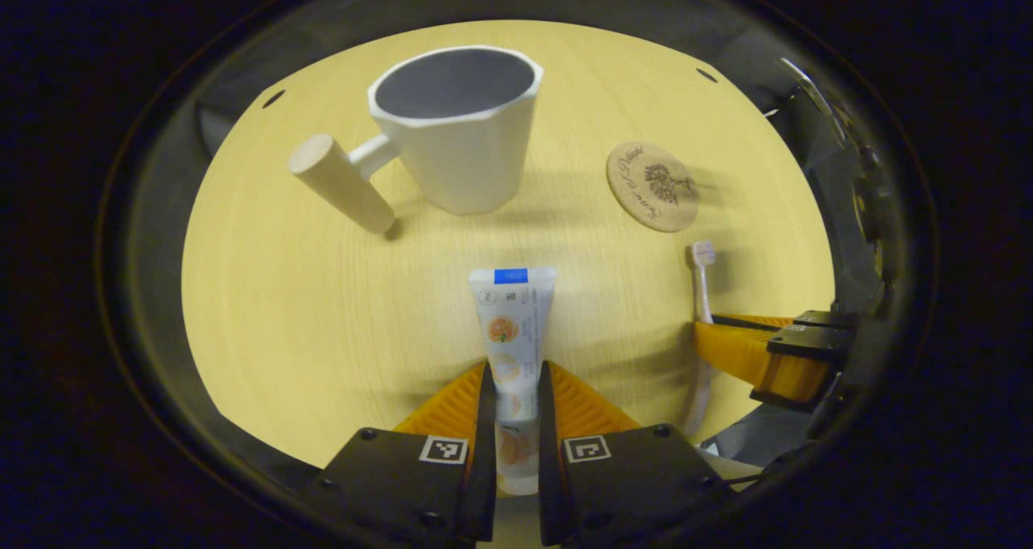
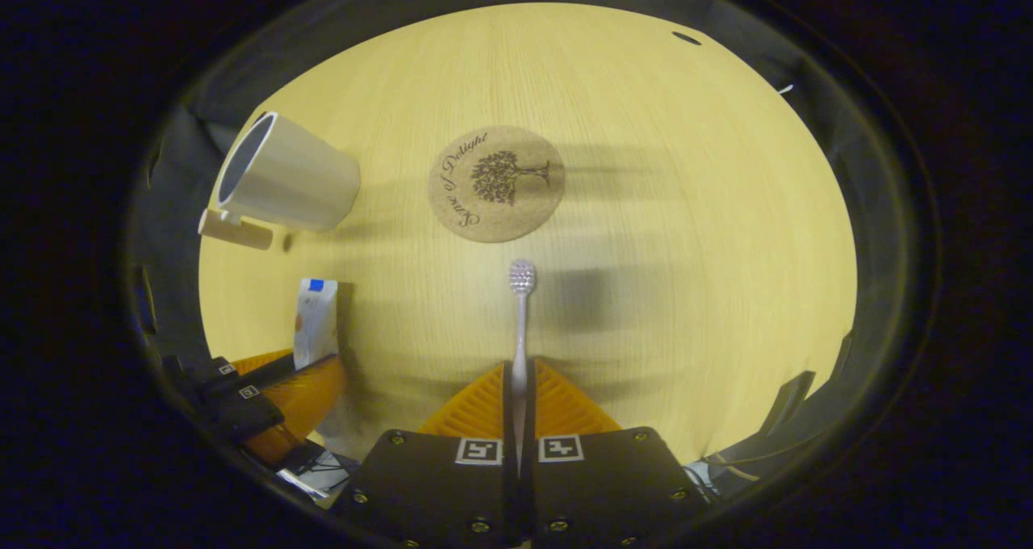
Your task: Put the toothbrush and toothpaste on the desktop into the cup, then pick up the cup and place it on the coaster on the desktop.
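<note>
My left gripper is shut on a white toothpaste tube with orange fruit pictures, its flat end pointing ahead above the desktop. Ahead and slightly left stands a white faceted cup with a wooden handle, empty inside. My right gripper is shut on the handle of a pale toothbrush, bristle head pointing toward the round cork coaster. The left gripper view catches the coaster, the toothbrush and the right gripper at the right. In the right gripper view the cup and tube are at the left.
The light wooden desktop stretches around everything, with dark booth cloth beyond its edges. Small dark holes mark the desktop's far corners.
</note>
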Motion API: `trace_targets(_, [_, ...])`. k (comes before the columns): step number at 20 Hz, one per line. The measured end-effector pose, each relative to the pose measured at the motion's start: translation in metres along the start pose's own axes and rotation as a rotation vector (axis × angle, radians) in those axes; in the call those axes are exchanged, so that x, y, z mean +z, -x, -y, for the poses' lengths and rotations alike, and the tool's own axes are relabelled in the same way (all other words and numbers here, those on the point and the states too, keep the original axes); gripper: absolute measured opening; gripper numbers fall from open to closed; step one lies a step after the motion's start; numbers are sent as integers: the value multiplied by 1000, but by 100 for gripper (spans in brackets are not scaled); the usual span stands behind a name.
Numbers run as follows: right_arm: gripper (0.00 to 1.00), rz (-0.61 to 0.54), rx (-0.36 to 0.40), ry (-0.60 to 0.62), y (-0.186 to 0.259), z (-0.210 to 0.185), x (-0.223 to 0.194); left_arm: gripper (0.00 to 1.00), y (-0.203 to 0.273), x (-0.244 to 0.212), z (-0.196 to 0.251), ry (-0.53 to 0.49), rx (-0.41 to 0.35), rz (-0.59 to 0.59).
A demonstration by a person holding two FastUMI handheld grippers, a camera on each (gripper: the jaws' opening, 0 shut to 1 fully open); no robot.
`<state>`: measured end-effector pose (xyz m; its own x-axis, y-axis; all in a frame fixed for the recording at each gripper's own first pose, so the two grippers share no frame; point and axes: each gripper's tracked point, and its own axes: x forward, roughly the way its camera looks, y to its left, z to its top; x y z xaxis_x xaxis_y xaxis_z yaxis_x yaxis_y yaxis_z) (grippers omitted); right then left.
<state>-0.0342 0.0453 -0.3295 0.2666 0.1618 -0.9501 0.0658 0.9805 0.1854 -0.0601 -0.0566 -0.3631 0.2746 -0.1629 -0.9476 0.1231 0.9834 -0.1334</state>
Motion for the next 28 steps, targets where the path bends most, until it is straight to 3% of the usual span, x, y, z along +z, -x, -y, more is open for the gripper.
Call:
trace_targets(9, [2,64,44,-68,20,9,6,29,77,51,39,-59,-55,143])
trace_targets(15, [2,89,62,-106,28,15,9,29,118,105,44,-47,-82,257])
trace_targets(22, [2,118,75,-138,40,20,9,29,148,180,20,-48,-38,387])
trace_targets(28, [2,137,69,-182,45,30,6,29,140,226,-3,-65,0,457])
